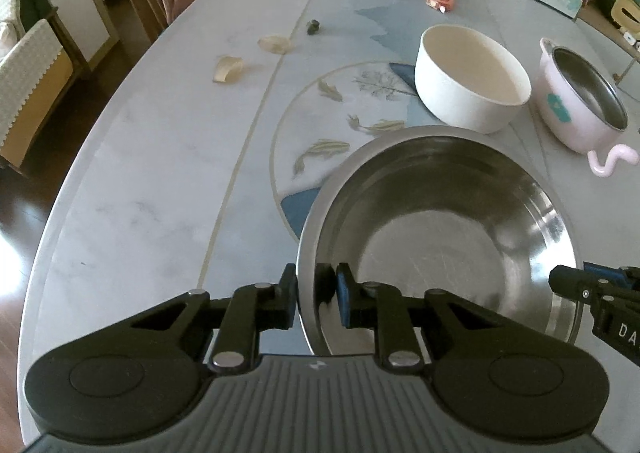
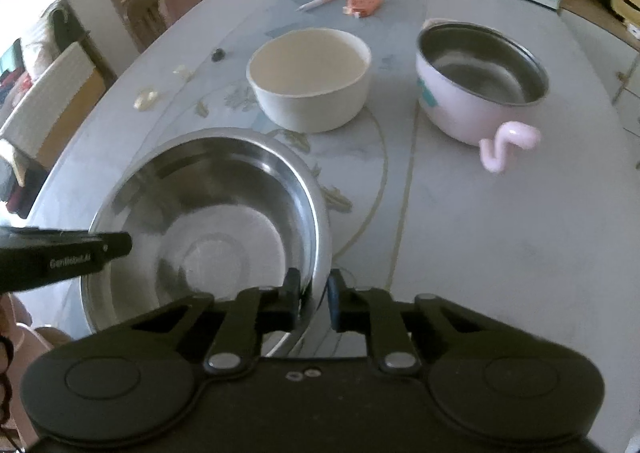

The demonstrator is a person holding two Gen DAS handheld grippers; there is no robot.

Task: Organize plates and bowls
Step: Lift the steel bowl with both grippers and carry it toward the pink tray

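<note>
With my left gripper point(image 1: 316, 289) and right gripper point(image 2: 314, 295) both clenched on opposite rims of the steel bowl point(image 1: 440, 229), I should lift evenly to keep it level.

Steel basin point(image 1: 440, 229) nearest; white bowl point(image 1: 472, 77) behind, handled pot point(image 1: 580, 101) rightward.

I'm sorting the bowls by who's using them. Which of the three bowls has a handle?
The pink bowl with a steel lining, farthest right. A curly pink handle sticks out from its side; the white bowl and the large steel bowl have none.
</note>
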